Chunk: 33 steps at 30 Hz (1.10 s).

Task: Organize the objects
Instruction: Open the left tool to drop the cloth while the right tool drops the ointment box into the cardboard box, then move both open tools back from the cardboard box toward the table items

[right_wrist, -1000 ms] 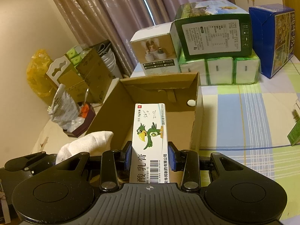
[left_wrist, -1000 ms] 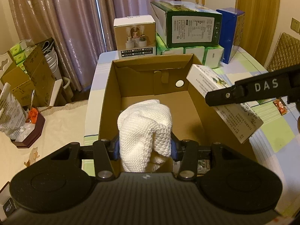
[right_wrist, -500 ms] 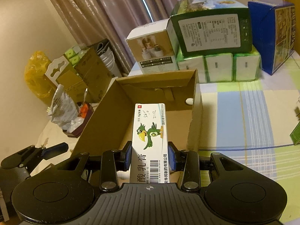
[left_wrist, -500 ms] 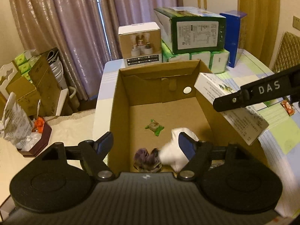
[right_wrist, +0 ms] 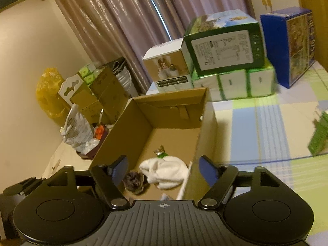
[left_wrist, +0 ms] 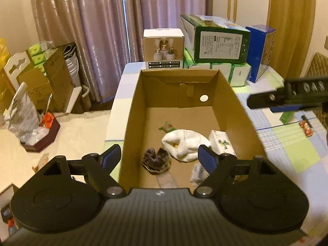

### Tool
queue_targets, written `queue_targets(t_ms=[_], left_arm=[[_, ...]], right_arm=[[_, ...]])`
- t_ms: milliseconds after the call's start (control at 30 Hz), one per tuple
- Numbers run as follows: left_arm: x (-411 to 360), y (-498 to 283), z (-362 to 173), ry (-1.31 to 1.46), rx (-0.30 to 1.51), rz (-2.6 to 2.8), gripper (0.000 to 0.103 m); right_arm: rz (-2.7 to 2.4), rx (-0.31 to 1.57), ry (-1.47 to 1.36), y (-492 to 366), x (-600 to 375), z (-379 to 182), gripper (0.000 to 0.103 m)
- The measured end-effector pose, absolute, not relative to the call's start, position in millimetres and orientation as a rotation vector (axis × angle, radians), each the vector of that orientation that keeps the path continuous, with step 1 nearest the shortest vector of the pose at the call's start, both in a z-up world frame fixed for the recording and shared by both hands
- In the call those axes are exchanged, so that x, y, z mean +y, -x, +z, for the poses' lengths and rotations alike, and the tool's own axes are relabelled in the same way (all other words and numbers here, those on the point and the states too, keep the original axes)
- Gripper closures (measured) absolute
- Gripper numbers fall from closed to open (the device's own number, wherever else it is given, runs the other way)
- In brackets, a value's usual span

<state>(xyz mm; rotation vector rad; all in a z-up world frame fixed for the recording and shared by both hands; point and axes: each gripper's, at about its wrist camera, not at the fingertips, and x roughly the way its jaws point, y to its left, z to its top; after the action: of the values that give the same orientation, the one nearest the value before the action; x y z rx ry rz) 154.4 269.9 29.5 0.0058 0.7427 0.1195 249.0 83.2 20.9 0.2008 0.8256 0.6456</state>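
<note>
While both of my grippers are hanging spread and empty over the cardboard box (left_wrist: pixel 131 123), I am looking down at what is lying inside: the white cloth (left_wrist: pixel 184 145) at lower centre of the left view, the small white carton (left_wrist: pixel 222 142) touching its right side against the box wall, a dark bundle (left_wrist: pixel 156 160) just left of the cloth, and a green wrapper (left_wrist: pixel 167 127) peeking out behind it. My left gripper (left_wrist: pixel 162 157) is hovering above the near end of the box; my right gripper (right_wrist: pixel 164 170) is straddling the box's right wall, its view blurred. More things are waiting at the right of the frame on the checked bedspread (right_wrist: pixel 256 127): a green packet (right_wrist: pixel 319 137) and small orange packets (left_wrist: pixel 306 126). I judge the risks to be clipping that thin wall with a finger as I am swinging right, shoving the box, or snatching clumsily at the green packet.
</note>
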Motion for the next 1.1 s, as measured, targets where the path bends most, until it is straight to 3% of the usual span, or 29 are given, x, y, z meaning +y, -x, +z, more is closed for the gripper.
queue_targets(t_ms=[167, 500, 1100], left_arm=[[252.5, -128.4, 38.4, 0.038, 0.727, 0.128, 0.011], [211.0, -78.4, 57.0, 0.086, 0.704, 0.133, 0.001], [106.6, -36.9, 68.8, 0.099, 0.644, 0.028, 0.001]], right_arm=[[0.632, 0.813, -0.154, -211.9, 56.4, 25.8, 0.018], [0.554, 0.812, -0.099, -156.0, -9.3, 22.6, 0.008], [0.341, 0.771, -0.116, -100.0, -155.1, 26.8, 0.002]])
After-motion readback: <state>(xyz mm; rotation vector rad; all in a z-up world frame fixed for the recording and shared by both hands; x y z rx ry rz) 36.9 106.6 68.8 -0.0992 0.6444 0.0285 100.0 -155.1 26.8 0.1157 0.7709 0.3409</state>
